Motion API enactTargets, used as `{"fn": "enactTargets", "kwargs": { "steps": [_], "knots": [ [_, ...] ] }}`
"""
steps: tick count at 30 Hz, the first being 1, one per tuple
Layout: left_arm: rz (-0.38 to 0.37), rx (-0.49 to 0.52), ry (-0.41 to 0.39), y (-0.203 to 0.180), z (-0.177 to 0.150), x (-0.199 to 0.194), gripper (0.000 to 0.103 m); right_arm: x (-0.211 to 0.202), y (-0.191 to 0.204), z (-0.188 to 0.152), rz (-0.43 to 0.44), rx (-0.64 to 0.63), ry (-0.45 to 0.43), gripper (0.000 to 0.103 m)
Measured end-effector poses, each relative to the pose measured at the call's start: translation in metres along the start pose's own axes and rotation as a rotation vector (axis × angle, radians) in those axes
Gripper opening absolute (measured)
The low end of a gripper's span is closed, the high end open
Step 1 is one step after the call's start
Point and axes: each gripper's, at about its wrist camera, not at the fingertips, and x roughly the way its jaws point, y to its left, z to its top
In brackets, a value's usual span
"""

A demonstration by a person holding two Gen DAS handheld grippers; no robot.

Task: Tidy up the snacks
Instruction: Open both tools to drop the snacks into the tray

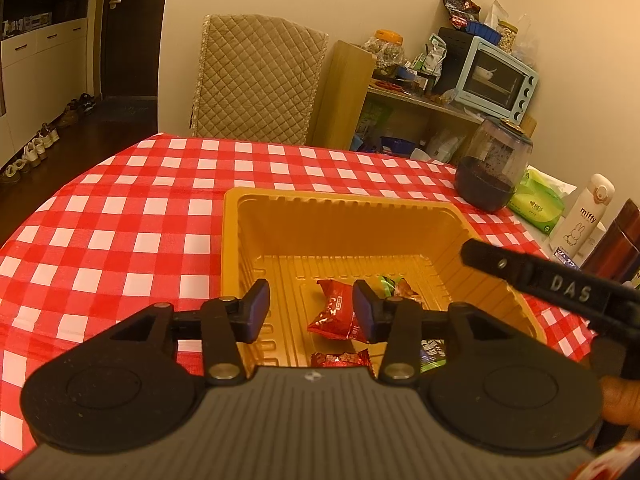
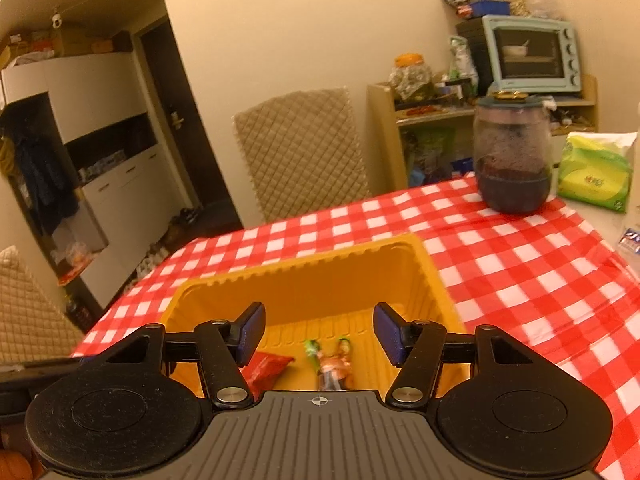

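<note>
Red-checked cloth covered the table [image 1: 120, 216], where the yellow tray [image 1: 348, 204] held snack packets [image 1: 332, 312]. Both the left hand-held gripper [image 1: 311, 312] and right hand-held gripper [image 2: 319, 334] hovered spread, empty. Only the left view showed the miffy bottle [image 1: 584, 216] at three o'clock.

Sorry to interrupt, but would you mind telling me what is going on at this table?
A person holds a gripper in each hand above a yellow tray on the checked tablecloth, sorting snacks into it. Several wrapped snacks lie in the tray, among them a red packet and a green one. The left gripper and the right gripper are both open and hold nothing.
</note>
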Motion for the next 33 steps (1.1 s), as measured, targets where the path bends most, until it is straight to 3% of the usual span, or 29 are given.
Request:
{"fn": "enactTargets", "kwargs": {
  "steps": [13,19,27,33],
  "knots": [
    [0.009,0.037,-0.013,-0.004,-0.004,-0.014,0.046,-0.018,-0.008,0.004,-0.052,0.008,-0.044,0.06],
    [0.013,0.052,-0.038,-0.009,-0.009,-0.034,0.059,-0.039,-0.01,0.002,-0.068,0.013,-0.065,0.06],
    [0.026,0.061,-0.04,-0.008,-0.026,-0.062,0.066,-0.078,-0.011,-0.014,-0.074,-0.005,-0.055,0.061],
    [0.037,0.06,-0.035,-0.005,-0.051,-0.092,0.075,-0.112,-0.016,-0.028,-0.09,0.007,-0.066,0.071]
  ]
}}
